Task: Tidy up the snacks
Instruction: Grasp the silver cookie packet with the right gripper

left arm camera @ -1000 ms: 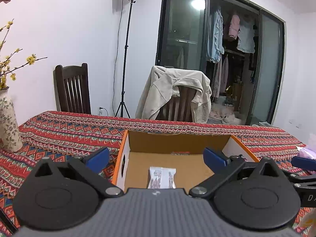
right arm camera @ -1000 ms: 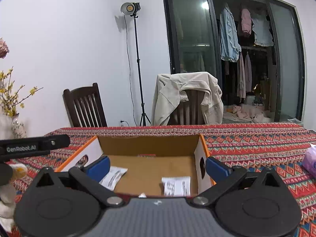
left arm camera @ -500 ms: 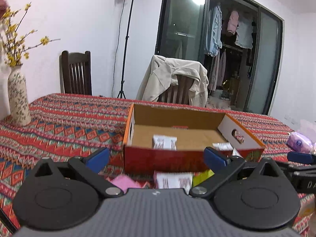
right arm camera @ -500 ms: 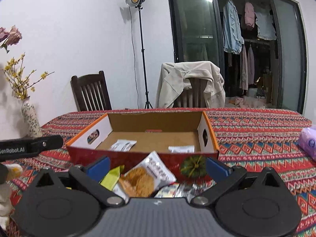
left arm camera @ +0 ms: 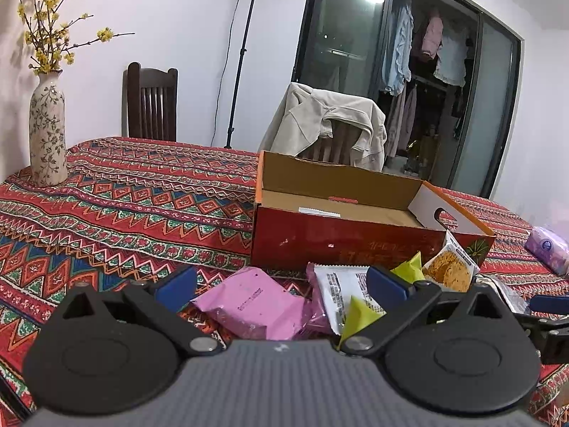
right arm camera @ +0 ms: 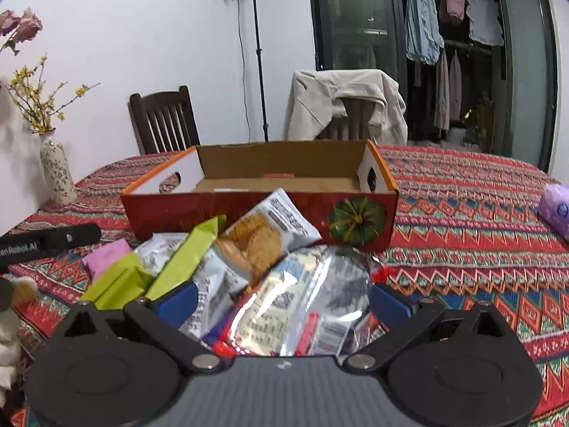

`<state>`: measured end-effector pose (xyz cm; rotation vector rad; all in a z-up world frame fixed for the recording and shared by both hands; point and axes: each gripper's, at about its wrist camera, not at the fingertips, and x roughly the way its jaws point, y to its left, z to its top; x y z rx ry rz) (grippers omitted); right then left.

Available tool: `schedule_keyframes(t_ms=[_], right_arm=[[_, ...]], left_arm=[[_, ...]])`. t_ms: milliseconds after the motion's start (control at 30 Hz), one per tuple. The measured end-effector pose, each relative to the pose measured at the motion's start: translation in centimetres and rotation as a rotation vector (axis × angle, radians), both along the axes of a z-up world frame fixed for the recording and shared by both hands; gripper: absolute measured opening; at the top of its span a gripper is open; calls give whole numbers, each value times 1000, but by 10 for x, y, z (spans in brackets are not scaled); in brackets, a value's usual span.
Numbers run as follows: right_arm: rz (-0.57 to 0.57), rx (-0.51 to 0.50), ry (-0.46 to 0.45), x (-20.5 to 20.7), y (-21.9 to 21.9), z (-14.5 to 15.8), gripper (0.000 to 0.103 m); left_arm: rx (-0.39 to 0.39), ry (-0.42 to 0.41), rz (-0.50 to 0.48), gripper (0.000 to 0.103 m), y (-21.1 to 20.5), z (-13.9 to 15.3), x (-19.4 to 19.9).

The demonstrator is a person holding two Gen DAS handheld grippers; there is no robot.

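The table [left arm camera: 124, 195], under its red patterned cloth, fills most of what I see from both wrists. On it sits the open cardboard box [left arm camera: 341, 245], red on the outside with orange edges, its near wall facing me. Inside I can make out only the edge of a white packet [left arm camera: 320, 211] lying on the bottom; the rest of the floor is hidden by the wall.

The snacks lie in a loose pile on the cloth just in front of the box. From the right wrist I see a big silver foil bag [right arm camera: 306, 302] nearest me, a cookie packet [right arm camera: 263, 238] leaning against the box wall, and lime-green packets [right arm camera: 185, 259] to its left. From the left wrist a pink packet [left arm camera: 252, 302] lies flat beside a white printed packet [left arm camera: 341, 284].

My left gripper [left arm camera: 281, 290] has its blue pads spread wide, holding nothing, above the pink and white packets. My right gripper [right arm camera: 282, 300] is spread just as wide and empty, with the silver bag between its pads but not pinched.

A patterned vase [left arm camera: 48, 128] with yellow blossoms stands well to the left, and a purple tissue pack [right arm camera: 556, 210] lies far right.
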<state>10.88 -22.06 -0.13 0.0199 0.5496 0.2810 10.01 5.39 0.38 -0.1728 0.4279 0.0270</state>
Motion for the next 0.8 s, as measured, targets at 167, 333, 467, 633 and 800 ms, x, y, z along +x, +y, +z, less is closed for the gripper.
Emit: schedule_keyframes(t_ms=[167,333,467,633,800], right_arm=[[-24,11,5,-1,-4,-1,103],[-37,12,11,1,-4,-3,102],[-47,14,11,5,-1,-2,99],[-113,18,44,17,-5,-3,92],[-153,14,94,35,-4,-8,85]], left_arm=[[-24,10,2,103,3,-3,1],[-37,16,5,103,4,-3,1],[-41,22,4,103,4,-4,2],[-42,22,3,103,4,-4,1],[-43,25,7,103,4,-4,2]])
